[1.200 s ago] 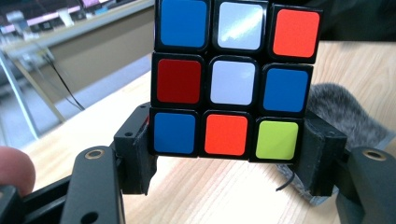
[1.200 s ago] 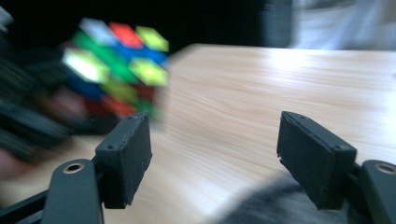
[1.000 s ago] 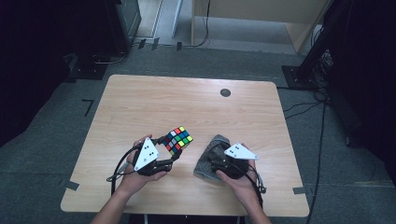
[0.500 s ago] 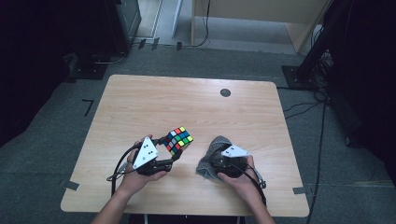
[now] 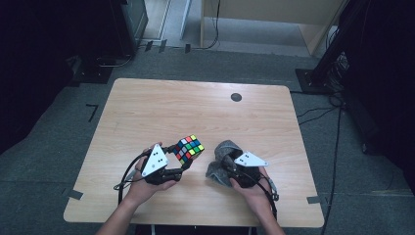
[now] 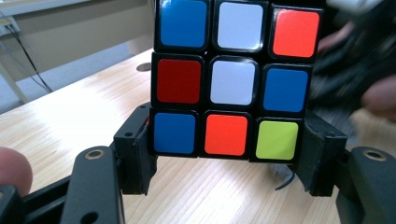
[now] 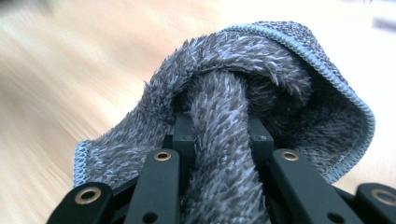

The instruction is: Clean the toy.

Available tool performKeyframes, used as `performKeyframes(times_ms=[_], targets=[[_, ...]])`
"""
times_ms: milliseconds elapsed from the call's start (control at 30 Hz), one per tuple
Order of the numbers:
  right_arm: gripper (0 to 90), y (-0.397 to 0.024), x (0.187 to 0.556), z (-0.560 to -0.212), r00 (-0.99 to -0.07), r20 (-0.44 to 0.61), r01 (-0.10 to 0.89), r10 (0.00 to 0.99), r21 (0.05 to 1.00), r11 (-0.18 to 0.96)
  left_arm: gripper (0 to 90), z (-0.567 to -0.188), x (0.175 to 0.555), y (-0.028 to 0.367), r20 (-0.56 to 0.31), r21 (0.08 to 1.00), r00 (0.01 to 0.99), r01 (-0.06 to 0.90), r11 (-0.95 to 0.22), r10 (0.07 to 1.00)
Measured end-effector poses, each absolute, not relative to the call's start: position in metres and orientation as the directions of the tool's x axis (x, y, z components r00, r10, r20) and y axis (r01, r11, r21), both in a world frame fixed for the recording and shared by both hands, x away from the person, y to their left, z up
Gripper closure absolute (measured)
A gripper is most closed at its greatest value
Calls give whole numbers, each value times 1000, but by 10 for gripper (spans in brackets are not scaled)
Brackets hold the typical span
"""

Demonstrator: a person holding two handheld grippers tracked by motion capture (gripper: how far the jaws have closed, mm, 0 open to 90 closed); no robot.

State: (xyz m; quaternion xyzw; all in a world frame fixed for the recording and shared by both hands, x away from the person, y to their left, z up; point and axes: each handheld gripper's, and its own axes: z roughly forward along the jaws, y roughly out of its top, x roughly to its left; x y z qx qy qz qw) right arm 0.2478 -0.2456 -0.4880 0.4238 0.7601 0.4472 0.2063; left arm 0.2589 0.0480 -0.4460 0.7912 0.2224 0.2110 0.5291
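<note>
High view over a wooden table [image 5: 147, 107]: at the near left, the left gripper [image 5: 178, 164] clamps a multicoloured puzzle cube [image 5: 188, 148], held clear of the tabletop with its lower row pinched between the jaws. Just to its right, near the front edge, the right gripper [image 5: 226, 164] has just closed its jaws on a fold of a grey fleecy cloth [image 5: 219, 169], bunched on the table.

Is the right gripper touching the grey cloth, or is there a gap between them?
Touching. In the right gripper view, the right gripper has just closed its jaws on a fold of the grey cloth, pinching it between them.
</note>
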Motion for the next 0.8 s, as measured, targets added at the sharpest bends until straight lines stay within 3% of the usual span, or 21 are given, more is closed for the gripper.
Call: performKeyframes(times_ms=[233,367,500,567,667,800], targets=[[724,-241,219,-438,-625,167,272,762,962,13,342,-454,251,33,194,879,847,73,-471,495],[713,-229,205,-421,-710,155,194,687,981,-22,343,-455,244,23,222,869,867,32,-494,447],[705,-222,207,-427,-713,170,238,681,971,6,343,-451,238,22,222,884,884,-4,-468,412],[704,-227,212,-435,-705,225,267,673,963,-43,344,-451,237,23,251,876,874,-22,-482,416],[705,-234,219,-441,-653,169,272,739,962,19,344,-451,239,25,237,882,875,-11,-471,423],[704,-241,221,-442,-609,181,292,773,956,6,344,-450,242,27,215,887,879,7,-462,425]])
